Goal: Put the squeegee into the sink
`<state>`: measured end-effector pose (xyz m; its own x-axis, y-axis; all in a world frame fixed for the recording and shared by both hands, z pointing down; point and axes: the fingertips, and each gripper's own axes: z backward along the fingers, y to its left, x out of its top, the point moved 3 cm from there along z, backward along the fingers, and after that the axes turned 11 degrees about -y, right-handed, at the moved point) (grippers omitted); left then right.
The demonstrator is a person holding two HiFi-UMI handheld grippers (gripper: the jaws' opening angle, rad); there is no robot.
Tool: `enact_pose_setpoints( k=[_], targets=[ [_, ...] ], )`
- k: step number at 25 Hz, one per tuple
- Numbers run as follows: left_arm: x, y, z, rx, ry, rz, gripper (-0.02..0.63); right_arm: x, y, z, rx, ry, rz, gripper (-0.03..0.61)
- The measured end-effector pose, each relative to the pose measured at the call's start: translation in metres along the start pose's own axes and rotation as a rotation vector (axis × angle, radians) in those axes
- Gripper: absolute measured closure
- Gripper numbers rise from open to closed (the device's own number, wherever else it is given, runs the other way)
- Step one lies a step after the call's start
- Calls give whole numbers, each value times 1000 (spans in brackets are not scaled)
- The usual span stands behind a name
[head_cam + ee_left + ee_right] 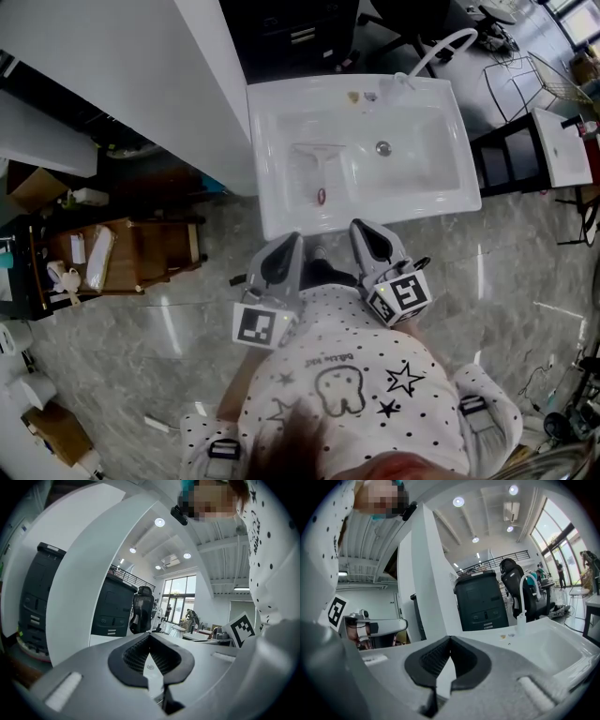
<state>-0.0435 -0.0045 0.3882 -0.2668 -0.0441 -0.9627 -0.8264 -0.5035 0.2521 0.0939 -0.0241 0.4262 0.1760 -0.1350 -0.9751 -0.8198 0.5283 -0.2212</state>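
The squeegee (pixel 320 171) already lies inside the sink (pixel 375 215), handle running toward the front rim, where the left gripper (pixel 289 246) (the nearer) and the right gripper (pixel 362 232) hover, jaws together and empty.

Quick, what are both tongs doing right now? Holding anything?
Left tongs: closed, holding nothing.
Right tongs: closed, holding nothing.
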Motion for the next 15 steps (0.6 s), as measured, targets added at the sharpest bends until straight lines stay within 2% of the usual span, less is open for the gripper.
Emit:
enact_pose_setpoints(
  k=[15],
  targets=[
    [0, 13, -18, -66, -10, -12, 618, 5, -10, -13, -67, -41, 7, 581]
  ],
)
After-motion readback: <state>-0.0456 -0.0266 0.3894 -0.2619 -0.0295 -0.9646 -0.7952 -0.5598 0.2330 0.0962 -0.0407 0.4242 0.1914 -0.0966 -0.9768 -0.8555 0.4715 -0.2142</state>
